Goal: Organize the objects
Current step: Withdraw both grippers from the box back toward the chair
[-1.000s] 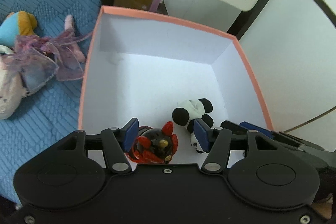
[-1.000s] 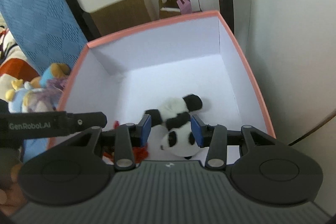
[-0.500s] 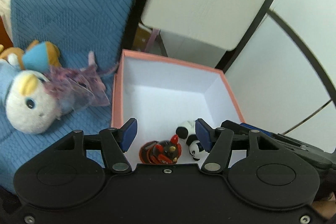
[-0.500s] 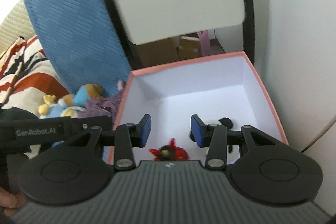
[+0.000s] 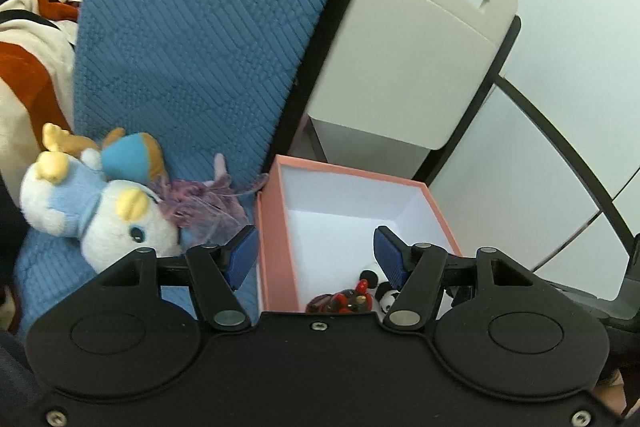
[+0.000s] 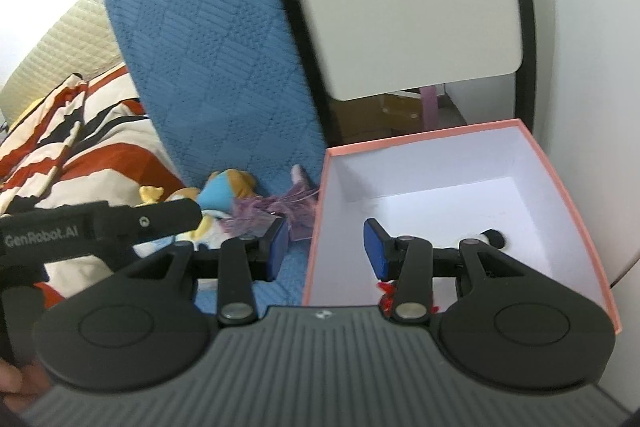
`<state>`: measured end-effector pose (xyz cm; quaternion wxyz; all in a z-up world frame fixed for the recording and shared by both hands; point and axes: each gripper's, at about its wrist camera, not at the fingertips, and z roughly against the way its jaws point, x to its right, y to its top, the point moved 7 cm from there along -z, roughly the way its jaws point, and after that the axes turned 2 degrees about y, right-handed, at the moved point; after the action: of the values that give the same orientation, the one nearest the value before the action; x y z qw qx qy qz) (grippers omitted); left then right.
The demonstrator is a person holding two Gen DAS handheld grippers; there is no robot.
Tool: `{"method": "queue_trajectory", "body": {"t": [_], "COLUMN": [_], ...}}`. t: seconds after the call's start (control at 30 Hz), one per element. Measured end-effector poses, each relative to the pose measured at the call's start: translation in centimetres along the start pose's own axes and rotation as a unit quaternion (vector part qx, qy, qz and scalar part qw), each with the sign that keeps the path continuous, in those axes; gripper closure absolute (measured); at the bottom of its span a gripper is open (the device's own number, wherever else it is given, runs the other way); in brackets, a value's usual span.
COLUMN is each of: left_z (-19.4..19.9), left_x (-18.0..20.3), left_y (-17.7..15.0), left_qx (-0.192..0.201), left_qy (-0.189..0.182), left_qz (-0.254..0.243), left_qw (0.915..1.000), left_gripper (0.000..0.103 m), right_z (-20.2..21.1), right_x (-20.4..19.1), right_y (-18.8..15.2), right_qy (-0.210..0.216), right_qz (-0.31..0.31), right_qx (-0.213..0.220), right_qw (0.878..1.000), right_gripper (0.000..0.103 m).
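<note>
A pink box (image 5: 276, 259) with a white inside sits on a blue mat. In it lie a small red and black toy (image 5: 344, 301) and a panda plush (image 5: 384, 297), both partly behind my left gripper's body. My left gripper (image 5: 316, 257) hangs above the box's near left wall, its jaws opening with nothing between them. In the right wrist view the pink box (image 6: 568, 195) is at the right, the panda plush (image 6: 494, 237) shows only a little, and my right gripper (image 6: 326, 247) stands open and empty above the box's left wall.
A white and blue plush bird (image 5: 104, 215) with purple gauze (image 5: 204, 203) lies on the blue mat (image 5: 192, 47) left of the box. A striped blanket (image 6: 80, 147) is farther left. A white chair back (image 5: 404, 55) rises behind the box.
Both grippers have risen and pulled back from inside the box, leaving the red toy and the panda on its floor. The left jaws have widened. More of the mat and plush bird shows.
</note>
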<state>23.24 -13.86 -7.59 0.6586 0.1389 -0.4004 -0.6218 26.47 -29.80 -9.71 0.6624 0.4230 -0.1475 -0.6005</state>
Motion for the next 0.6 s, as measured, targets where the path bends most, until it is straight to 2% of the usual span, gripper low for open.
{"method": "queue_trajectory", "body": {"t": [0.6], "left_z": [5.3], "left_x": [-6.9], "left_y": [-1.6], "left_qx": [0.027], "left_qy": [0.014], "left_qz": [0.019], "left_qw": [0.9994], "left_gripper": [0.042], "right_z": [0.8], "right_x": [-5.4], "right_y": [-4.0], "right_qy": [0.010], "right_qz": [0.000], "right_qx": [-0.008], "right_qw": [1.000], "right_gripper": [0.057]}}
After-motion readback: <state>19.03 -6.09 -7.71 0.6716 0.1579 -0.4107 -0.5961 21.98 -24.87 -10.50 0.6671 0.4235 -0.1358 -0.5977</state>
